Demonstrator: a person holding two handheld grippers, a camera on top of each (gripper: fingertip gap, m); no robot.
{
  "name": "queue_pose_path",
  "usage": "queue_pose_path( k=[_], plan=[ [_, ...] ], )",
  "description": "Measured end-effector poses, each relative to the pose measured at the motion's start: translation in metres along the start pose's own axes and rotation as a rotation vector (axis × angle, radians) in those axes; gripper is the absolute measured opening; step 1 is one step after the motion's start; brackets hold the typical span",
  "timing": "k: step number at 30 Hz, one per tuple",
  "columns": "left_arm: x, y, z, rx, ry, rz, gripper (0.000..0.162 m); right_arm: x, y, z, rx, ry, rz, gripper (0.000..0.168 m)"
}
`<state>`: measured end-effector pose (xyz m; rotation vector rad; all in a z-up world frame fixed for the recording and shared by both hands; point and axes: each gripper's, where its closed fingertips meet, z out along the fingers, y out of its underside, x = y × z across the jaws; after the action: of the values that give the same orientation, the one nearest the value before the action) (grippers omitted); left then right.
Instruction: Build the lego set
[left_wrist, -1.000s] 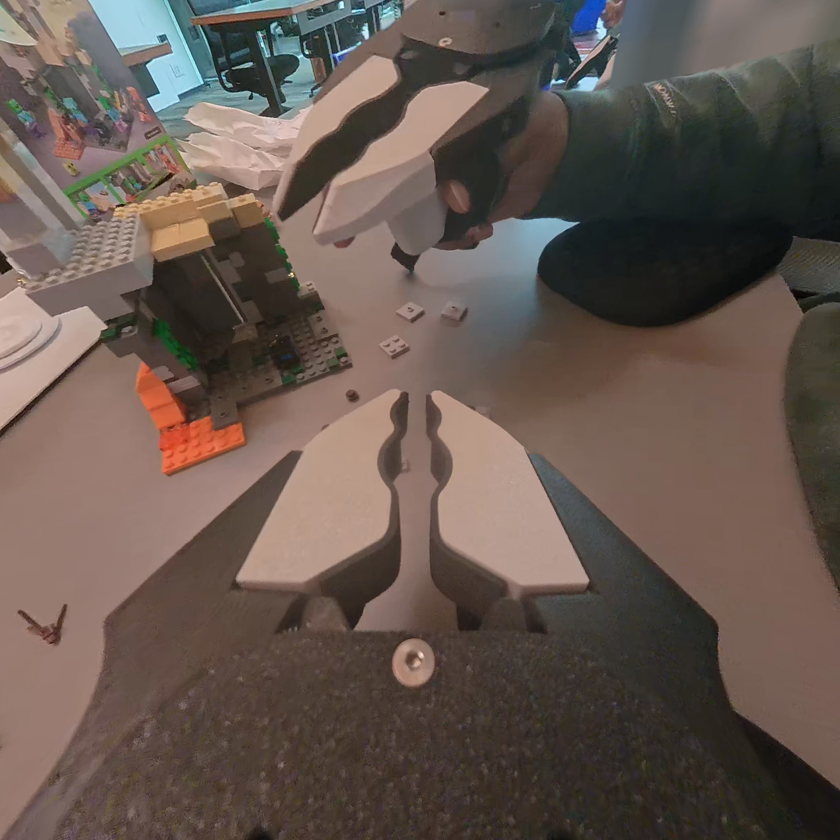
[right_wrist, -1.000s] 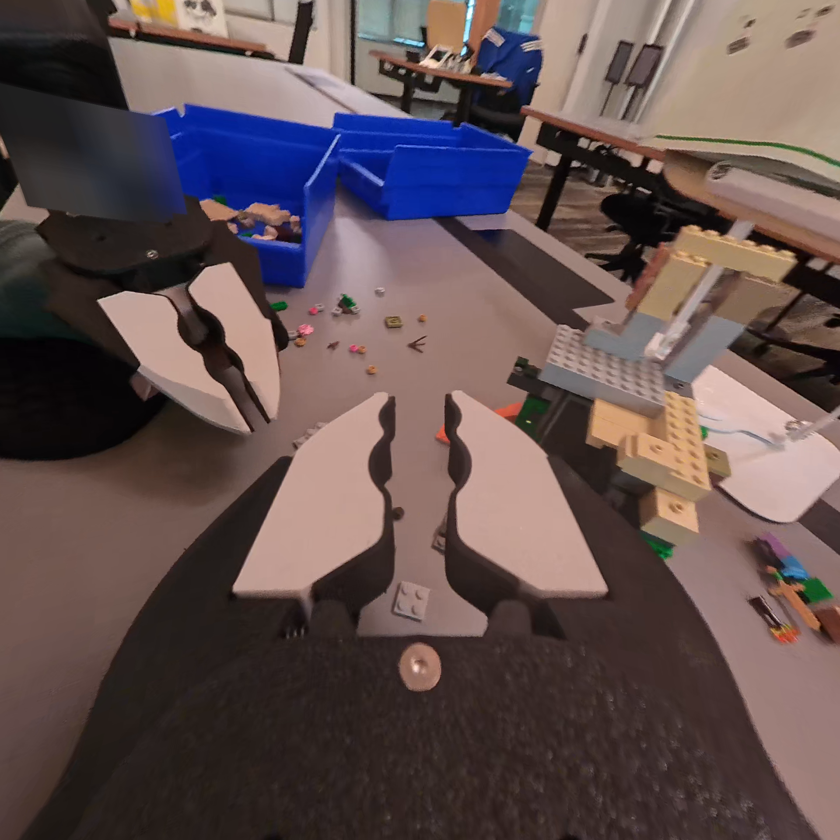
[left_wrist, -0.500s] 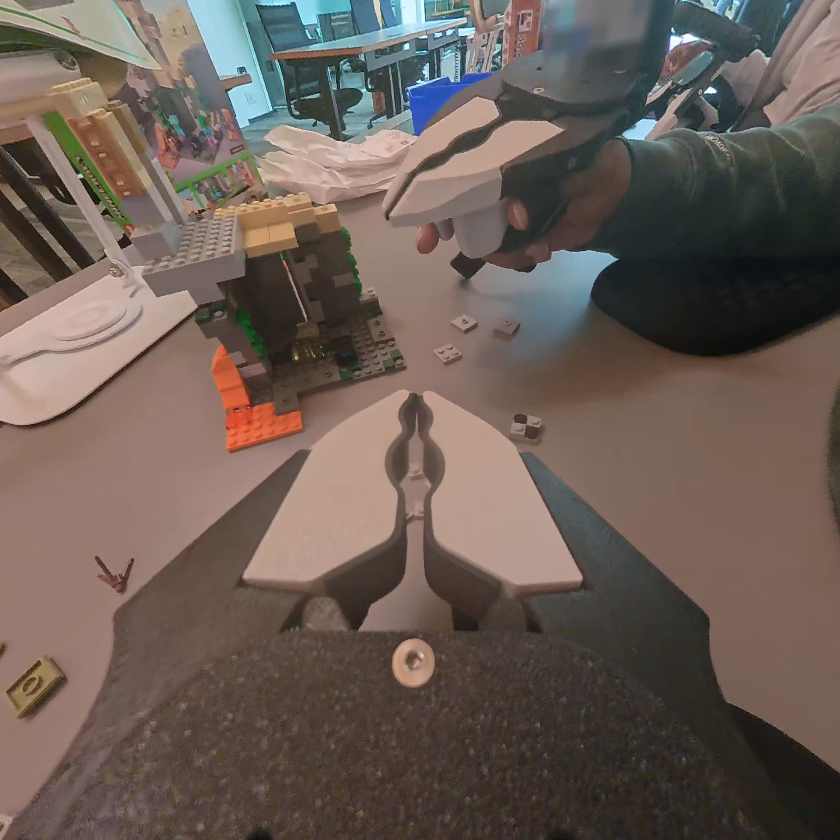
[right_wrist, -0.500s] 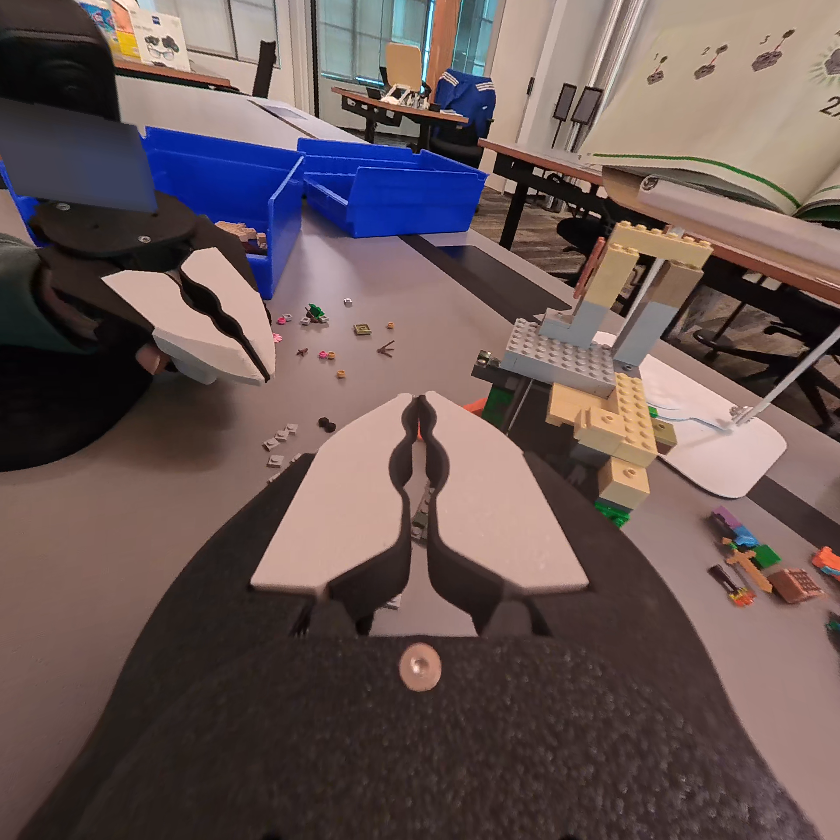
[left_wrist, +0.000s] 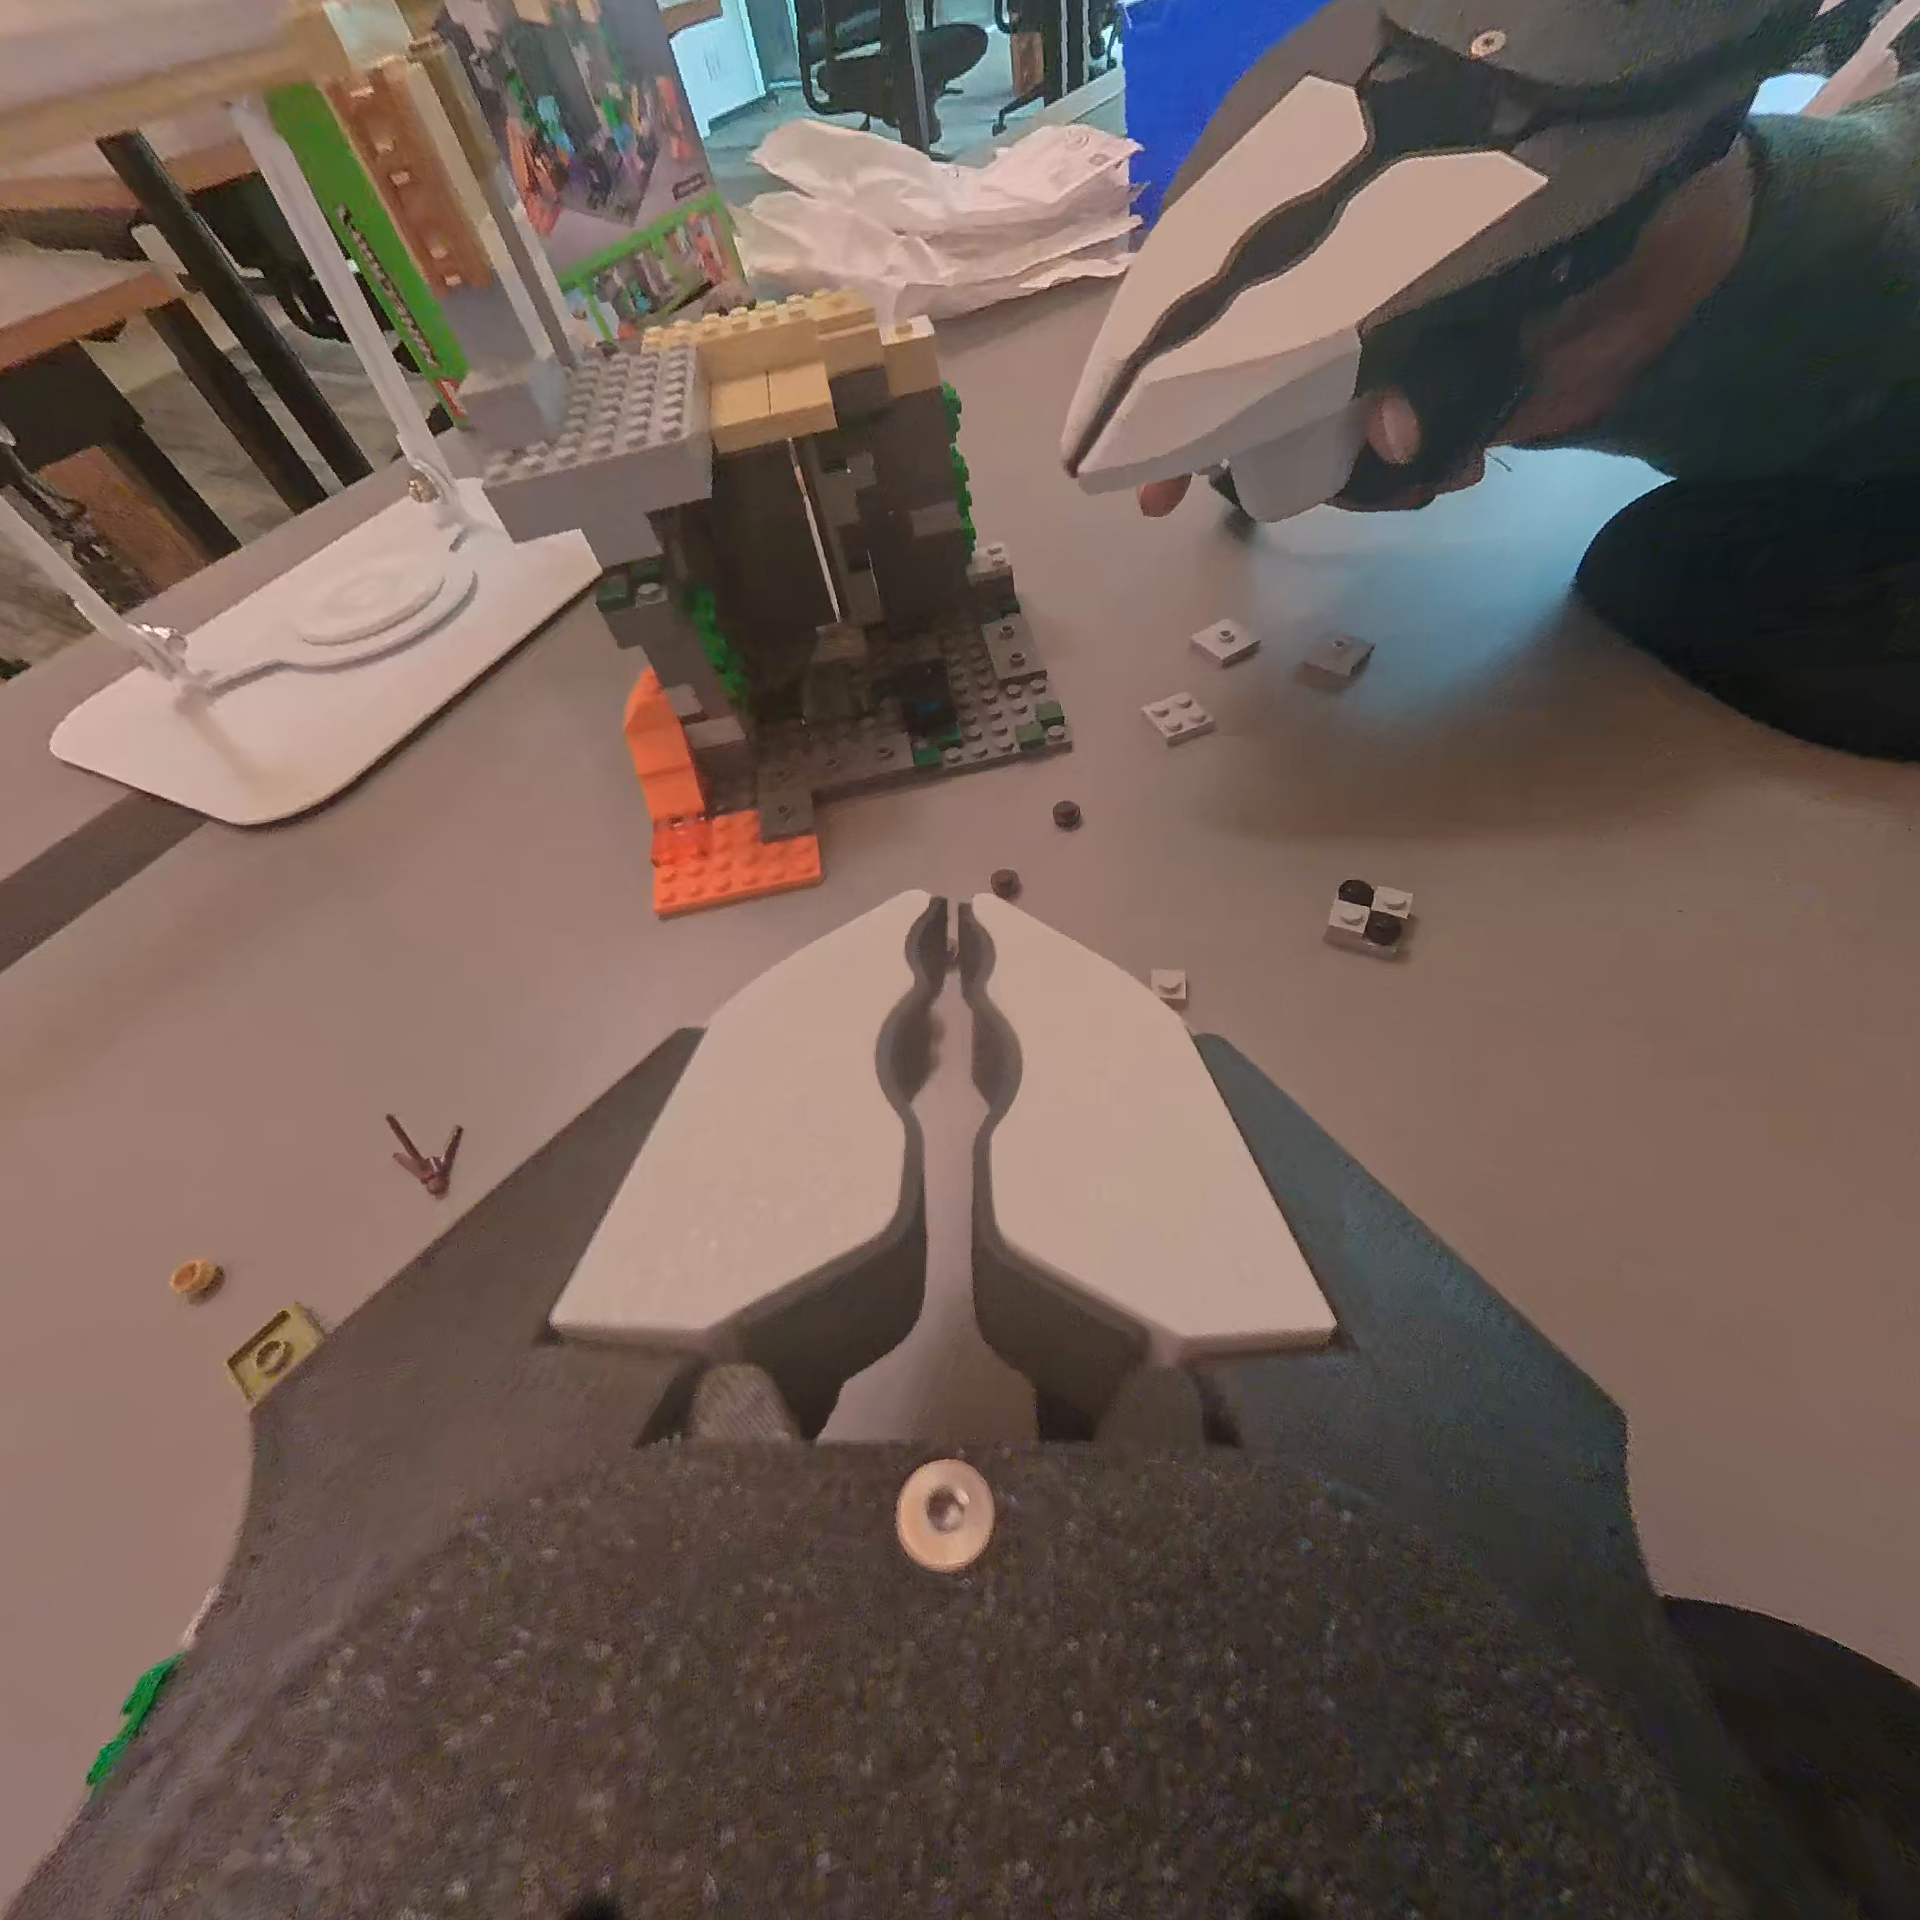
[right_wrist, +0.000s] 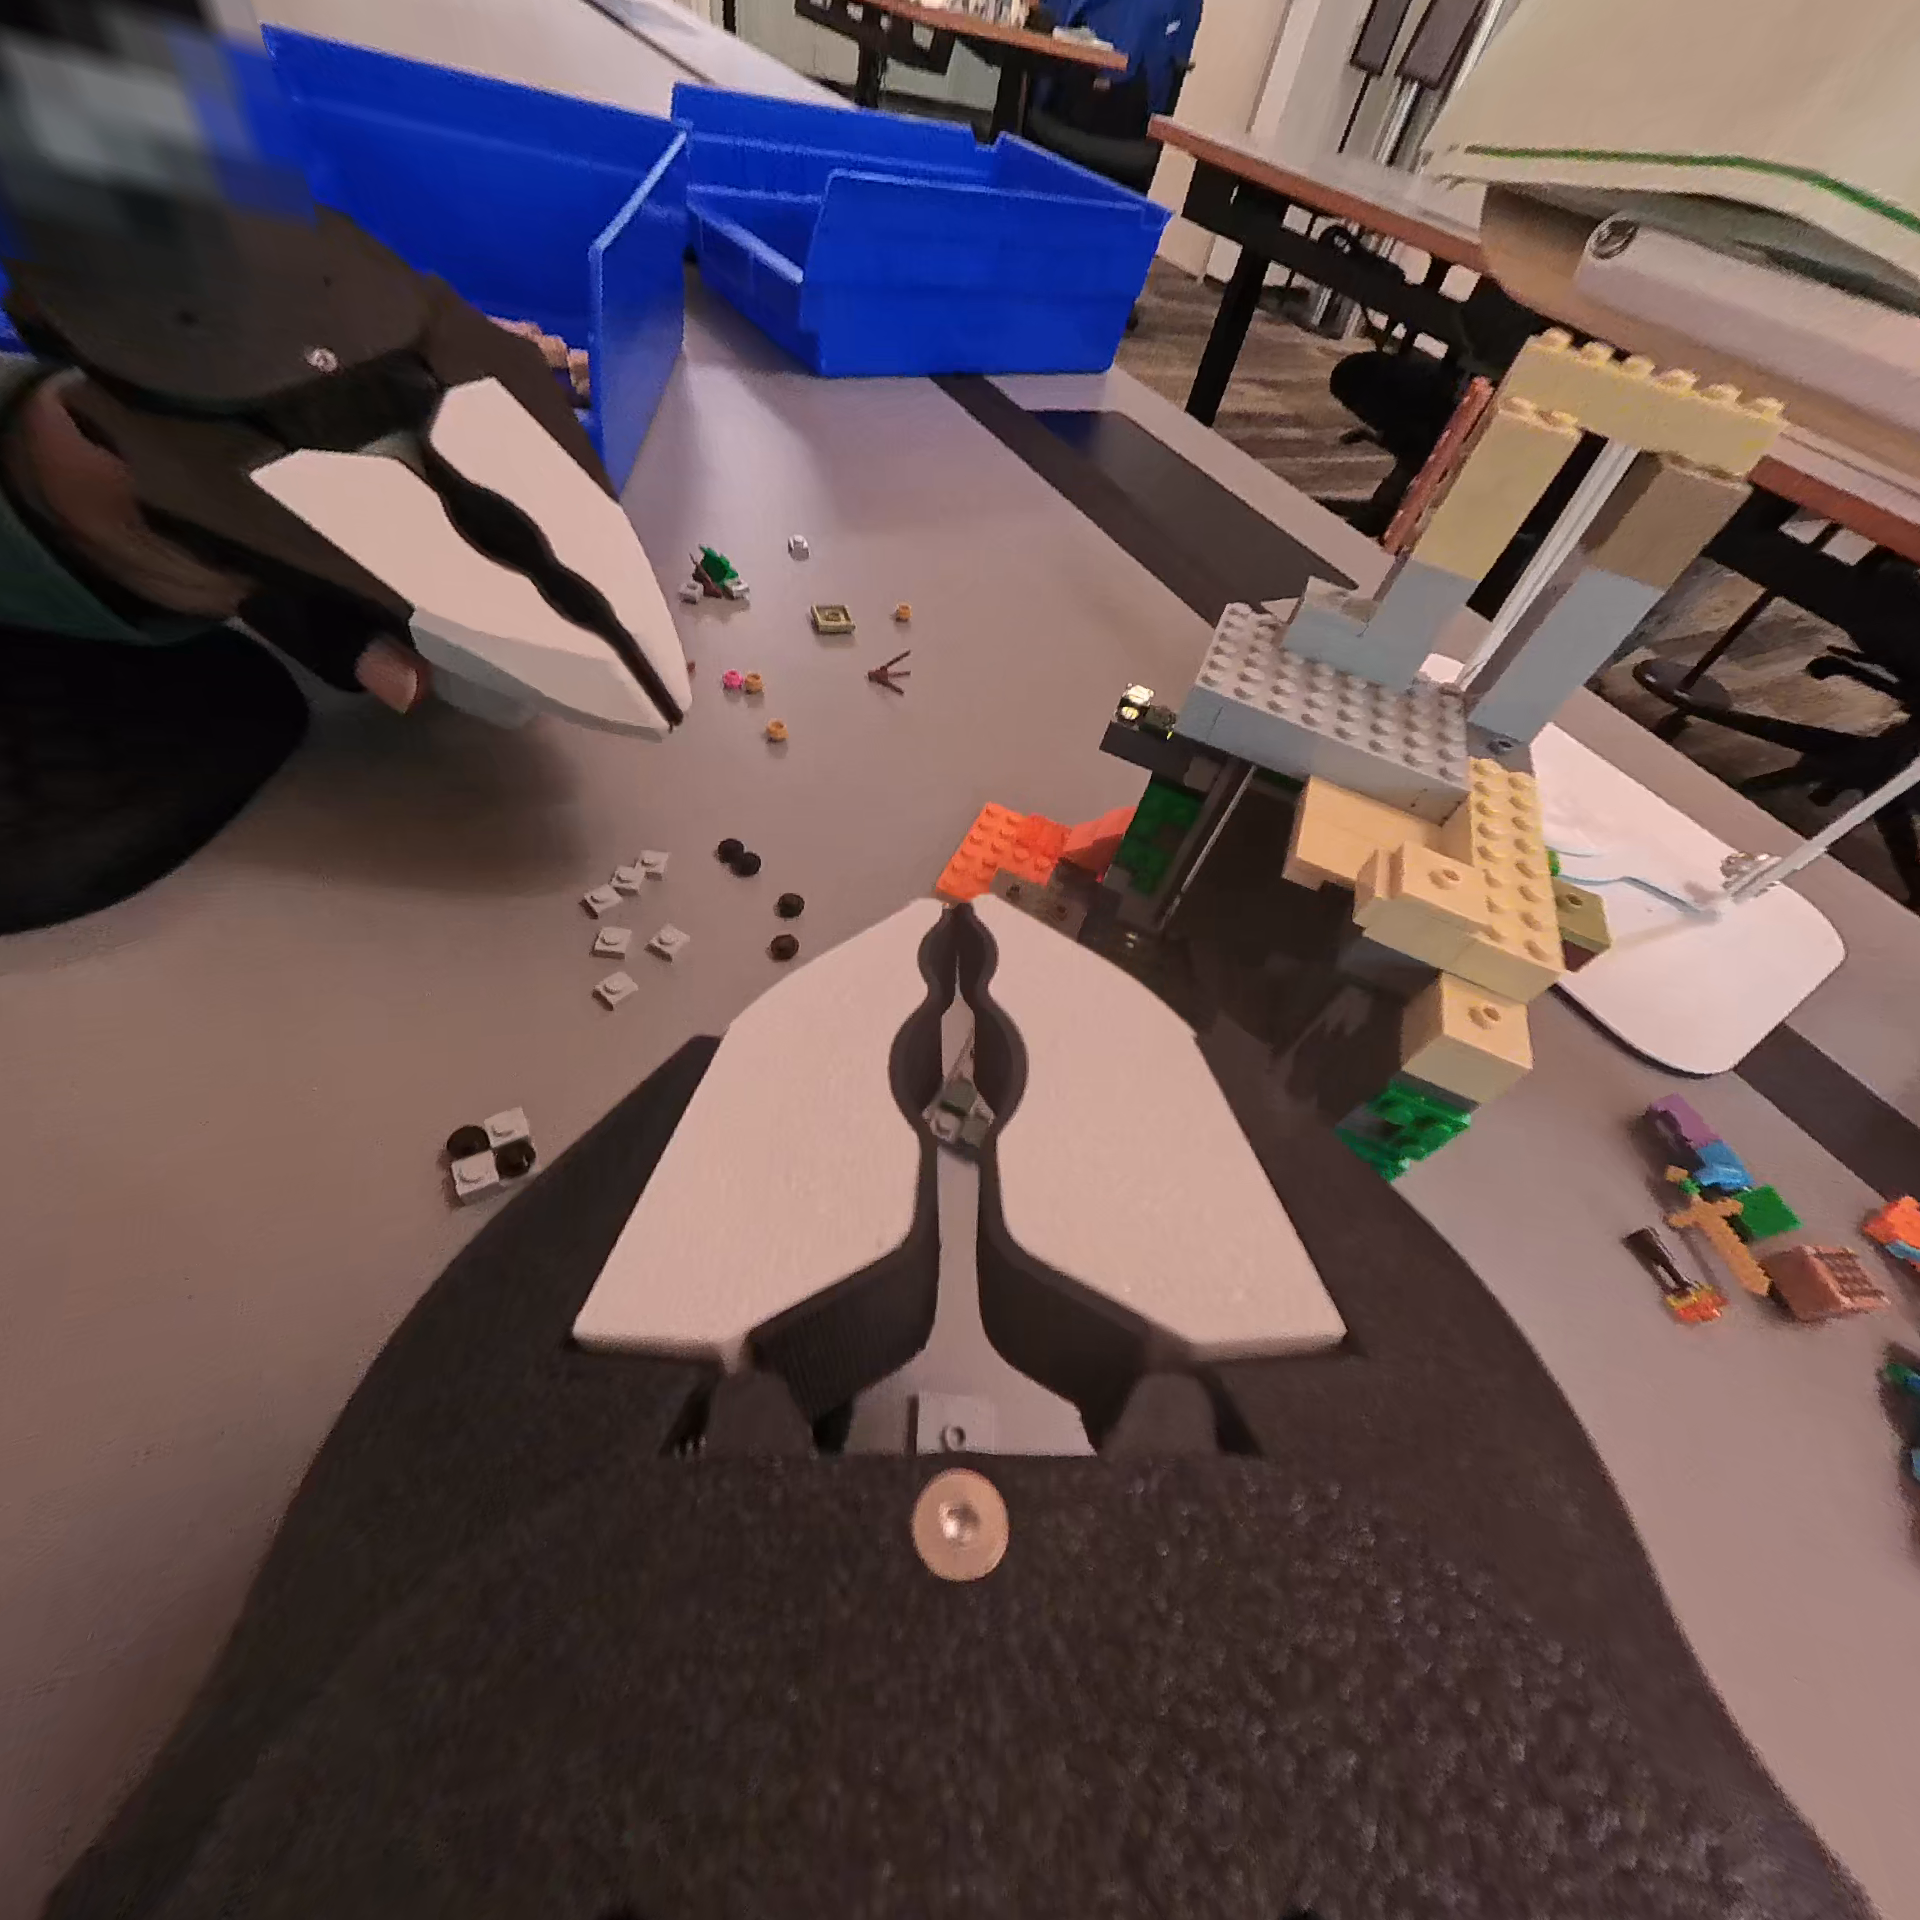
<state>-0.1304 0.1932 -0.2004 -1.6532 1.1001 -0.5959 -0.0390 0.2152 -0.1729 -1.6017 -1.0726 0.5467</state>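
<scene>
The partly built lego model (left_wrist: 810, 582) stands on the grey table, with an orange plate (left_wrist: 738, 862) at its foot; it also shows in the right wrist view (right_wrist: 1351, 748). My left gripper (left_wrist: 954, 914) is shut, its tips just short of a dark round stud (left_wrist: 1004, 883). My right gripper (right_wrist: 956, 914) is shut, low beside the model. A small grey-green piece (right_wrist: 961, 1117) shows in the gap between its fingers; whether it is held is unclear. Loose grey plates (left_wrist: 1179, 717) and a grey plate with black studs (left_wrist: 1369, 920) lie between the grippers.
Blue bins (right_wrist: 914, 260) stand at the back. A white stand base (left_wrist: 312, 665) lies left of the model, the set box (left_wrist: 603, 135) and white bags (left_wrist: 935, 218) behind it. Small figures and pieces (right_wrist: 1745, 1236) lie right. A person's forearm (left_wrist: 1766, 623) rests on the table. About 11 cm separates my left fingertips from my right. From the left gripper's tips to the orange plate (left_wrist: 738, 862) is close to 11 cm. My right wrist view (right_wrist: 989, 855) looks at it from another angle.
Both grippers closed from open over the last second. The left drew back and up from the table; the right moved in closer to the model.
</scene>
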Motion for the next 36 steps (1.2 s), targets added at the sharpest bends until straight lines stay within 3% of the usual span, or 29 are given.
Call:
queue_pose_path(
  k=[12,16,36],
  plan=[
    [0.023,0.010,0.005,-0.070,0.126,0.021,0.012,-0.043,0.021,0.007,-0.121,-0.260,-0.026,0.001],
    [0.039,0.025,0.005,-0.178,0.223,0.040,0.016,-0.062,0.024,0.011,-0.156,-0.328,-0.044,0.001],
    [0.035,0.050,0.008,-0.371,0.183,0.059,0.008,-0.075,0.022,0.011,-0.168,-0.334,-0.085,0.001]
  ],
)
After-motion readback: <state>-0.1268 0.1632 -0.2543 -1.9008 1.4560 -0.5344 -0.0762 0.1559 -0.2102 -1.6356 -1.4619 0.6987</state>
